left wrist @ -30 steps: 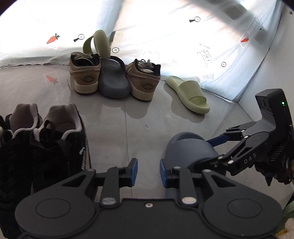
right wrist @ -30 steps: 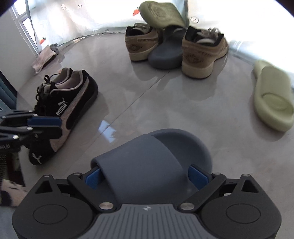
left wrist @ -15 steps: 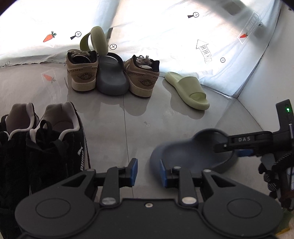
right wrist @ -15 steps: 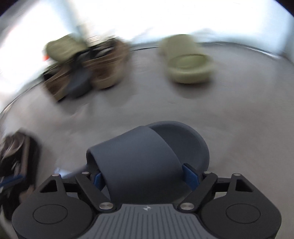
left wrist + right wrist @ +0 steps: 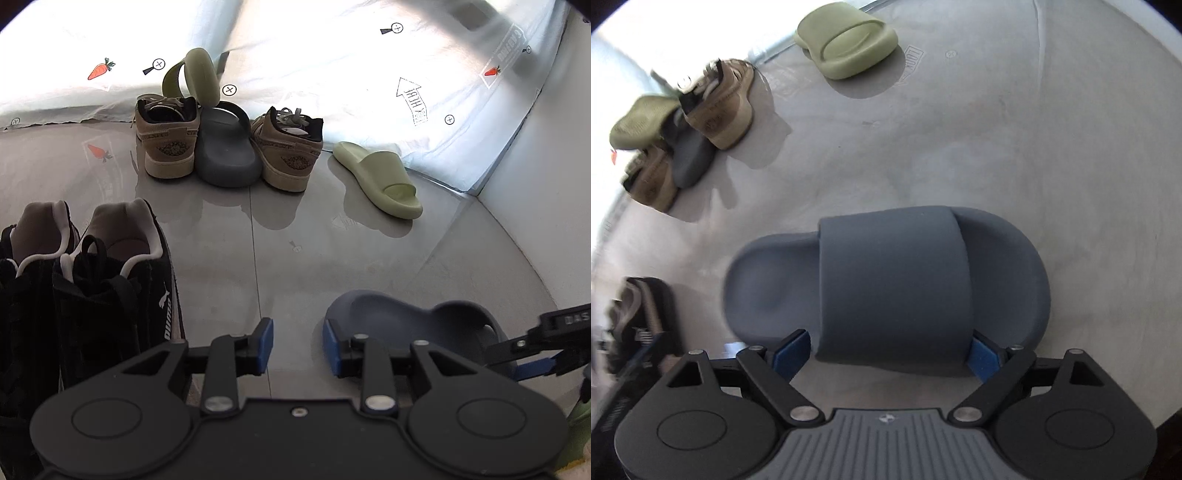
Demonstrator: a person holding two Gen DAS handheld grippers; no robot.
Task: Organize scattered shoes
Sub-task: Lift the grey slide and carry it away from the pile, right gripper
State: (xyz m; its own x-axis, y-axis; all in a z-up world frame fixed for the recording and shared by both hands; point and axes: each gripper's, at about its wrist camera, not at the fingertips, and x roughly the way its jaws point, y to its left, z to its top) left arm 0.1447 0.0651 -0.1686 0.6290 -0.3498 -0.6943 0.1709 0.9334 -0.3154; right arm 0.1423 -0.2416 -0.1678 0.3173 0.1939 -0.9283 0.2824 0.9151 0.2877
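My right gripper [image 5: 886, 352] is shut on the strap of a dark blue slide [image 5: 886, 280], which lies on the grey floor; the slide also shows in the left wrist view [image 5: 410, 325]. My left gripper [image 5: 297, 345] is open and empty, low over the floor between the slide and a pair of black sneakers [image 5: 92, 295]. At the back, two tan sneakers [image 5: 170, 140] flank a second dark blue slide [image 5: 225, 151], with a green slide [image 5: 199, 79] propped on top. Another green slide [image 5: 380, 181] lies alone to the right.
A white sheet [image 5: 332, 66] with printed marks runs along the back. A white wall [image 5: 546, 177] closes the right side. Bare grey floor [image 5: 295, 229] lies between the shoe groups.
The right gripper has swung the dark blue slide round, so it now lies crosswise in its view, and lowered it to the floor. The left gripper has barely moved.
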